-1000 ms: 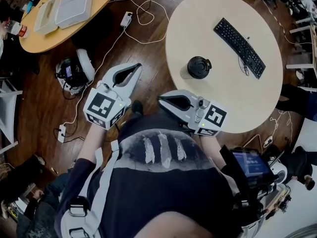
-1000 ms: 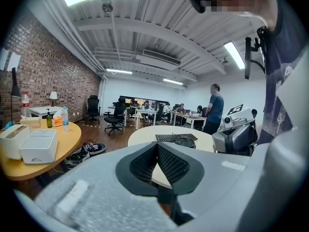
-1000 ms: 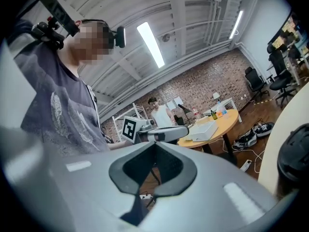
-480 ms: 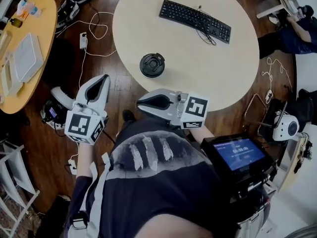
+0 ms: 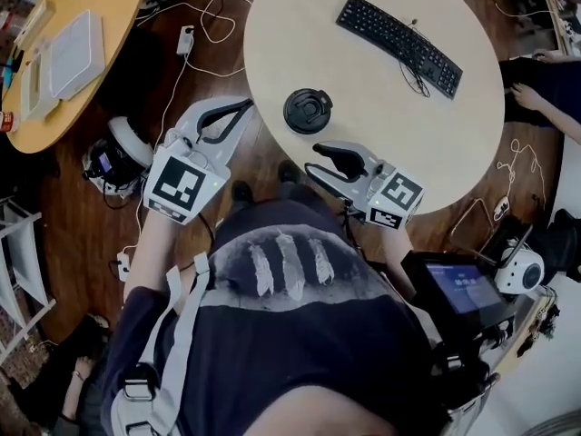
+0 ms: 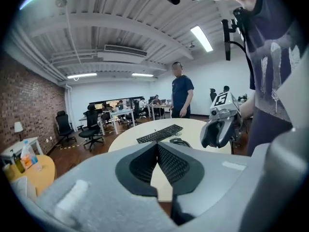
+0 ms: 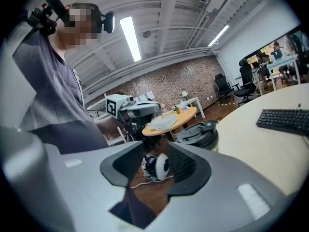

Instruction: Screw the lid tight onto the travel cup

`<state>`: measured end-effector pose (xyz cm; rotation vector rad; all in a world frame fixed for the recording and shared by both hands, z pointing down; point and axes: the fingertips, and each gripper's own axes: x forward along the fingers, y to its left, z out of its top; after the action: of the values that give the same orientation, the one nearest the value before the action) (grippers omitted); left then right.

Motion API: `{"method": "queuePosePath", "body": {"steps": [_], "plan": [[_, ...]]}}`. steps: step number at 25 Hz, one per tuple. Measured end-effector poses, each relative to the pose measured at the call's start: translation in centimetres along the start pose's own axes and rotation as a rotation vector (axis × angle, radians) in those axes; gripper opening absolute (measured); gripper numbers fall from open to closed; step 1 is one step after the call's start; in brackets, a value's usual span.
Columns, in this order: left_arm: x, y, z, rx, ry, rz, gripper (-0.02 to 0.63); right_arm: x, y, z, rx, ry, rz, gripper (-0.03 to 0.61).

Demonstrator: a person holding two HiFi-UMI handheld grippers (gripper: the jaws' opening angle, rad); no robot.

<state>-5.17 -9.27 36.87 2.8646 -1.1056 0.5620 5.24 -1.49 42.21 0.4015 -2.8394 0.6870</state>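
Left gripper (image 5: 241, 108) fingers pressed together, empty. Right gripper (image 5: 317, 168) jaws opening, narrow gap, nothing between. Lidded travel cup (image 5: 309, 111) upper centre on round table (image 5: 454, 143), untouched.

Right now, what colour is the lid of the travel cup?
Black. The lid shows best in the head view.

Looking straight down here: a clear travel cup with a black screw lid (image 5: 308, 111) sits near the edge of a round cream table (image 5: 454, 143), with a black computer keyboard (image 5: 399, 33) further back. The left gripper (image 5: 243, 107) hangs over the dark wood floor (image 5: 73, 216) just off the table edge, jaws together. The right gripper (image 5: 318, 166) is at the table rim just beside the cup, not touching it, with its jaws opening on nothing. A round orange-wood table (image 5: 100, 80) is off to the left.
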Motion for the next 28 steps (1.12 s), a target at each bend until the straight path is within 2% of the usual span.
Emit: {"method": "queuePosePath", "body": {"steps": [2,4,5,6,7,9,11,15,20,28], "plan": [[0.8,-1.1,0.5,0.051,0.011,-0.055,0.005,-0.5,-2.3,-1.6,-0.051,0.079,-0.059,0.22],[1.8,-2.2,0.6,0.094,0.026,-0.118,0.173,-0.7,-4.7,-3.1,-0.093,0.152,-0.112,0.287],[2.2,-2.6,0.5,0.116,0.033,-0.144,0.187,-0.6,-5.8,-3.6,-0.1,0.171,-0.131,0.326],[2.6,-3.0,0.5,0.134,0.041,-0.165,0.231,-0.5,-6.7,-4.0,-0.099,0.181,-0.142,0.339],[2.9,-3.4,0.4,0.147,0.054,-0.183,0.239,-0.3,-7.4,-4.2,-0.096,0.186,-0.148,0.363],[3.6,-4.4,-0.1,0.165,0.092,-0.218,0.306,0.2,-8.6,-4.7,-0.096,0.2,-0.139,0.396],[4.5,-5.3,-0.8,0.188,0.138,-0.251,0.341,0.9,-9.4,-5.3,-0.107,0.221,-0.115,0.418],[6.5,-6.5,-2.1,0.216,0.209,-0.298,0.358,2.6,-10.5,-6.0,-0.135,0.243,-0.06,0.44],[9.3,-7.3,-3.7,0.218,0.249,-0.324,0.359,5.3,-10.5,-6.7,-0.194,0.256,0.017,0.451],[10.0,-7.1,-5.2,0.066,0.189,-0.357,0.357,9.3,-10.4,-8.0,-0.22,0.273,0.09,0.449]]}}
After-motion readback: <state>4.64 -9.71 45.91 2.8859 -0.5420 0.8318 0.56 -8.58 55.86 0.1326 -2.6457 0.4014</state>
